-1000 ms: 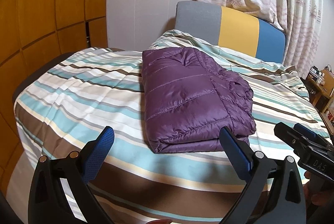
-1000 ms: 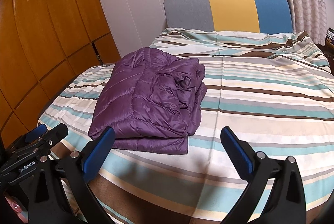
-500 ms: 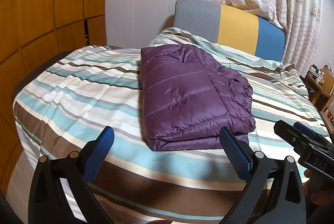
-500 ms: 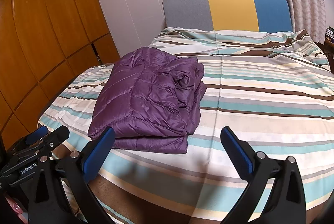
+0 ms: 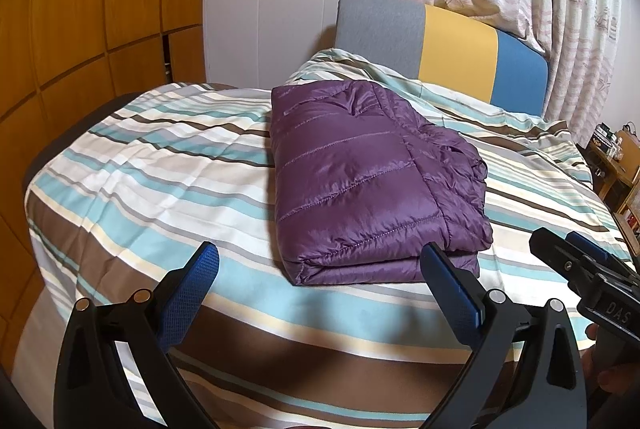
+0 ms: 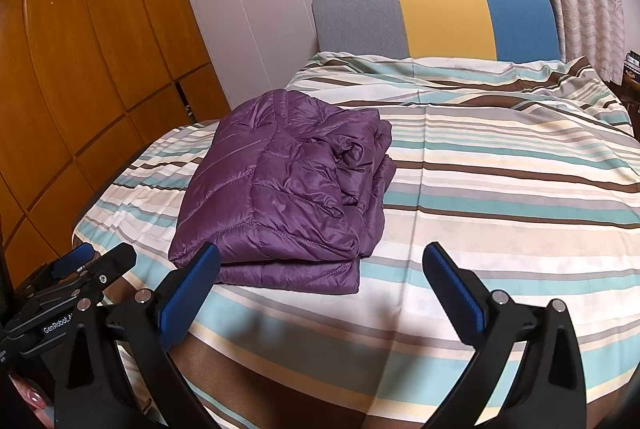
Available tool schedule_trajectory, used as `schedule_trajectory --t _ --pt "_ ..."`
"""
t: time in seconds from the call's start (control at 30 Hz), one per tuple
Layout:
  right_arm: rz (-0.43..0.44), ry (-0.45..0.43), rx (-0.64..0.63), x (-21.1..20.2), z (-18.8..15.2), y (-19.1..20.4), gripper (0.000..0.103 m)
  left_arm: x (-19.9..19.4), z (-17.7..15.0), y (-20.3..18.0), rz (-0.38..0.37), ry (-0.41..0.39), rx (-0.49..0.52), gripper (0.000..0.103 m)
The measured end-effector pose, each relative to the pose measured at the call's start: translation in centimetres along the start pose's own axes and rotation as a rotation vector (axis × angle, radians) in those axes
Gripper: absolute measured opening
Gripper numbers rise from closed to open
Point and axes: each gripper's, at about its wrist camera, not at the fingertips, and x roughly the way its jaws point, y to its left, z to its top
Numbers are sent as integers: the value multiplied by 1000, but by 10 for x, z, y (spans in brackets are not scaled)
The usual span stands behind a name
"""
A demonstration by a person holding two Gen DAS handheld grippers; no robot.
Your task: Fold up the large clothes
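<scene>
— Where is it?
— The folded purple puffer jacket (image 5: pixel 372 185) lies on the striped bed (image 5: pixel 152 189); my left claw (image 5: pixel 320 293) and right claw (image 6: pixel 320 289) hang wide, empty.
— Risk?
— I'd say slippery padded layers may spring open if nudged.

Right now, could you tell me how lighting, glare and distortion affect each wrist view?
Left wrist view: warm, even light; soft sheen on the purple jacket; fisheye bends the wardrobe; dark corners. Right wrist view: the same curvature bows the striped bedspread; a dim shadow lies beneath the right tool; everything stays sharp.
</scene>
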Motion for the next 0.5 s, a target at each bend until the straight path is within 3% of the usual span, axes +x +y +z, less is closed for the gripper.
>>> schedule_trajectory --t 0.5 --pt "2 5 1 1 -1 0 101 -1 0 1 20 2 4 100"
